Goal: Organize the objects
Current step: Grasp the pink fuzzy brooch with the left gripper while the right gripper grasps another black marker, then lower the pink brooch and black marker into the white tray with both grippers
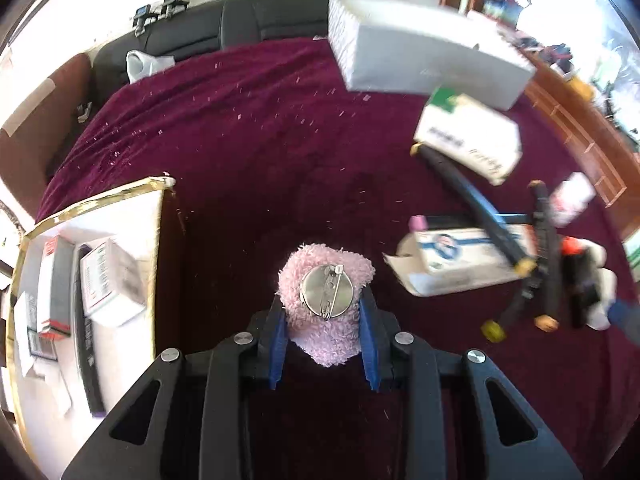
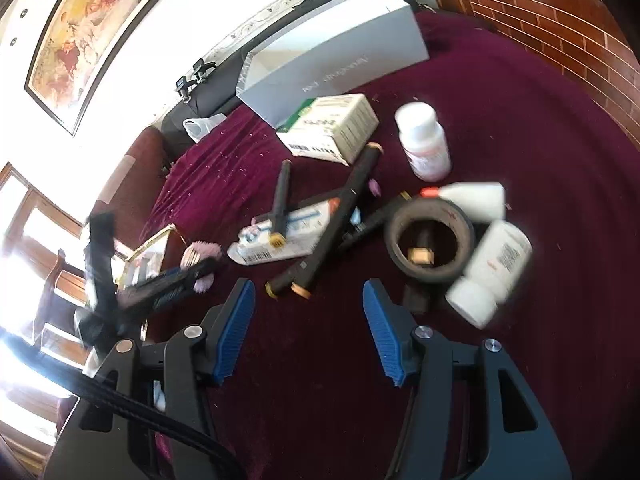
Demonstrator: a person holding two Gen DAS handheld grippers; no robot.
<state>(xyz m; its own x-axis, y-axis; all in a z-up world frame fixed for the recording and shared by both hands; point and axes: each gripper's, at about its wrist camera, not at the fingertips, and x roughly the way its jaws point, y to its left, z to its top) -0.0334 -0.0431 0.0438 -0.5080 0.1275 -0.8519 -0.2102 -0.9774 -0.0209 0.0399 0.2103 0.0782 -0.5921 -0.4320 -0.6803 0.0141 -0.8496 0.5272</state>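
In the left wrist view, a fuzzy brooch is set on the cloth-covered counter between the fingers of the left gripper. An open box holding small cartons is placed to its left. To the right, markers are laid across a flat carton, with a large box behind them. In the right wrist view, a tape roll is found between a marker pile and a lying bottle.
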